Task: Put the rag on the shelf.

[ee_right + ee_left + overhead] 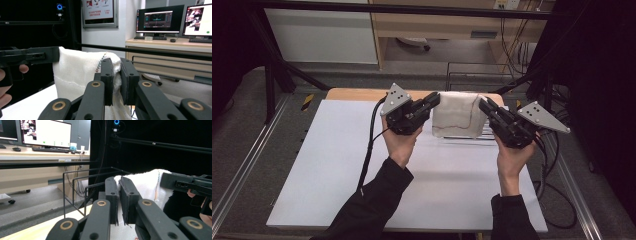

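The white towel [458, 115] hangs in the air above the far part of the table [337, 165], stretched between my two tongs. It has a thin reddish seam line, which runs down its right half in the high view. Its lower edge reaches down toward a wire rack [472, 75], which stands at the far edge of the table behind the towel; I cannot tell if the edge touches the table.

My left gripper [432, 100] holds the upper left corner of the towel. In the left gripper view the two black jaws are pressed together on a fold of the white cloth [140, 185], and the rest of the towel spreads away from them toward the other tong.

My right gripper [484, 106] holds the upper right corner of the towel. In the right gripper view its jaws are closed tight on the thick top edge of the cloth [75, 70], and the towel hangs down from this point to the left of the jaws.

Both tongs are just beside the towel, one at each side, at about the same height, and they point toward each other over it. My hands are under them, nearer to me than the towel.
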`<state>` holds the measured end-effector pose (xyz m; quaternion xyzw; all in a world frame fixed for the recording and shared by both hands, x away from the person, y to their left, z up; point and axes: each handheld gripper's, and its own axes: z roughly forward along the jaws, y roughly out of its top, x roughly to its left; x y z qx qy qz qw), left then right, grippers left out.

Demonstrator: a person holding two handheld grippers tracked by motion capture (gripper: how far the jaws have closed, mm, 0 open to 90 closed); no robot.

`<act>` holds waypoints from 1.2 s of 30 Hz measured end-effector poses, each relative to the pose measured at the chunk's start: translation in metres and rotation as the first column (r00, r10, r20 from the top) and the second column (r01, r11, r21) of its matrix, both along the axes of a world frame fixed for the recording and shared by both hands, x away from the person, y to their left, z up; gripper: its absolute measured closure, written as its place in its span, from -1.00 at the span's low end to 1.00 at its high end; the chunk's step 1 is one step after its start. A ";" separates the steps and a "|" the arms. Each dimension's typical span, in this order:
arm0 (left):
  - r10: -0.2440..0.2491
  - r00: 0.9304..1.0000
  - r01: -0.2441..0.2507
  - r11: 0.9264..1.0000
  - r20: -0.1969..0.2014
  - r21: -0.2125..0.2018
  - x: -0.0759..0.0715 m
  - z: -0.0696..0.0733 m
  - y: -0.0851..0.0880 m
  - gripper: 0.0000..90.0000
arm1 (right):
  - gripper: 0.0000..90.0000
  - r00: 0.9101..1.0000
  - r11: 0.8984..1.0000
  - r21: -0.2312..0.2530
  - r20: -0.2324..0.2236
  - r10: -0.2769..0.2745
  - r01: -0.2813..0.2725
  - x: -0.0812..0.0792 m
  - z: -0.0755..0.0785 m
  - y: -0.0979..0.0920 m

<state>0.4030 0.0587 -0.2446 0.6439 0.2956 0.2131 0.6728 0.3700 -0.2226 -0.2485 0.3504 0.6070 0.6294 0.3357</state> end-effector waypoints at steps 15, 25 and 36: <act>0.016 0.999 -0.016 1.000 0.029 -0.013 0.014 0.021 -0.012 0.88 | 0.82 0.999 0.999 0.011 0.026 -0.030 0.030 0.010 0.019 -0.007; 0.017 0.999 -0.016 0.999 0.038 -0.028 0.024 0.031 -0.019 0.88 | 0.82 0.997 0.998 0.010 0.046 -0.055 0.054 0.017 0.035 -0.011; 0.024 0.998 -0.022 0.999 0.050 -0.032 0.034 0.044 -0.028 0.88 | 0.82 0.996 0.998 0.013 0.058 -0.068 0.067 0.025 0.048 -0.016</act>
